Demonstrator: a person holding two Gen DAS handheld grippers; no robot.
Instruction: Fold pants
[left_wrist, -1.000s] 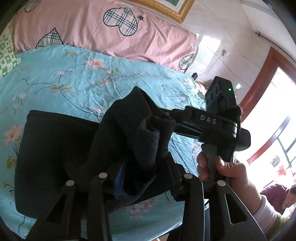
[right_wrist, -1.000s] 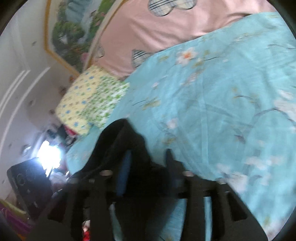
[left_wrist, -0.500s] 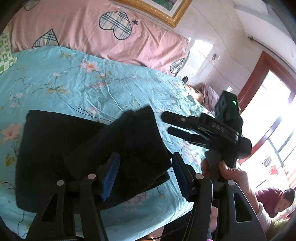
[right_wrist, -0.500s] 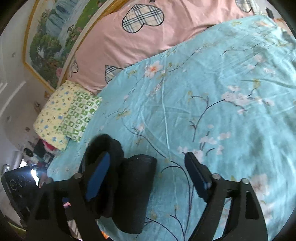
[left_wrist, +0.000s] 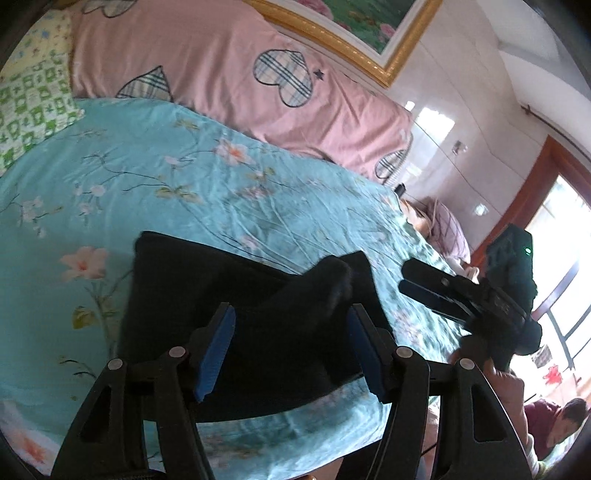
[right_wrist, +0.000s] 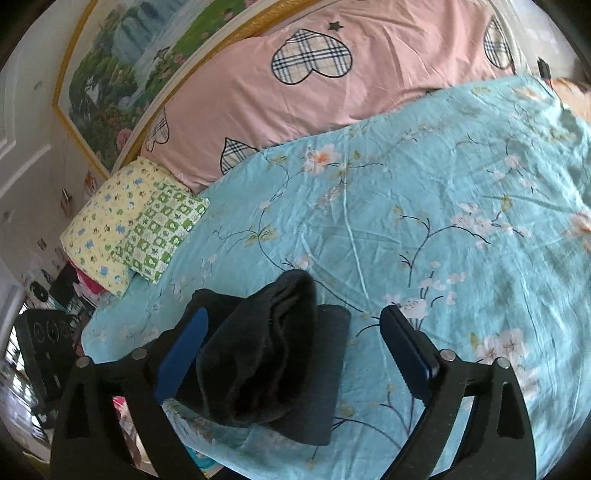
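Both tongs are standing spread, pinching nothing: the left tongs (left_wrist: 291, 350) and right tongs (right_wrist: 295, 354) are hovering just over the black pants (left_wrist: 207, 295), which are lying bunched near the bed's (left_wrist: 184, 184) front edge, likely mid-fold. Farther off, at 12 o'clock, a pink pillow (right_wrist: 332, 81) is leaning under a framed painting (right_wrist: 140, 74).
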